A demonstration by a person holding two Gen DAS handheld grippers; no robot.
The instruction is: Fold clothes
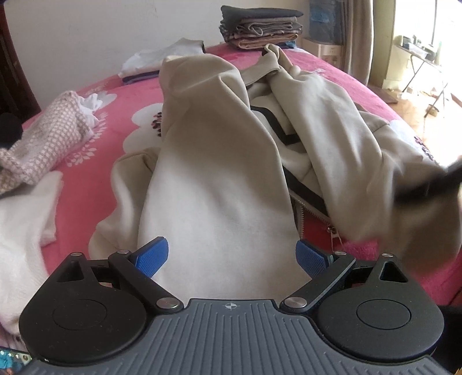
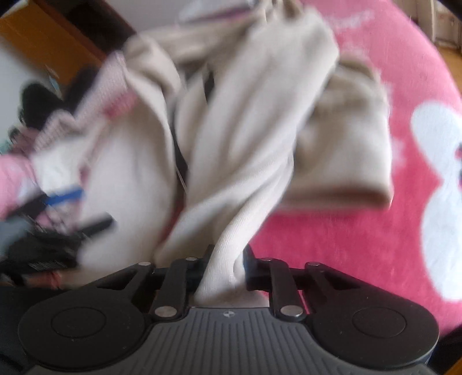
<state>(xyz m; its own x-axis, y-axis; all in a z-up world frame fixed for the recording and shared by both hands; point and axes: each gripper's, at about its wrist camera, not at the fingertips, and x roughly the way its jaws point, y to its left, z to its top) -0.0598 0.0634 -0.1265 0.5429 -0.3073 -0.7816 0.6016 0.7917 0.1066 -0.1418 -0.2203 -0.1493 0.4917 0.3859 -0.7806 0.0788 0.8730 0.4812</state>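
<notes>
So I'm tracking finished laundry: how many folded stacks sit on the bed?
2: a tall folded stack at the far edge, and a low white pile to its left. Others may be hidden behind the beige jacket.

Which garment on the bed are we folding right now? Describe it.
On the pink bed, look mid-bed: the big beige jacket. Unlike the checked cloth and white pieces nearby, it has black stripes and a zipper, and the right gripper pinches it.

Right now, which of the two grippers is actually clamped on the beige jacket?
The right gripper: its jaws pinch a fold of the beige jacket. The left gripper stands open, blue pads apart.
</notes>
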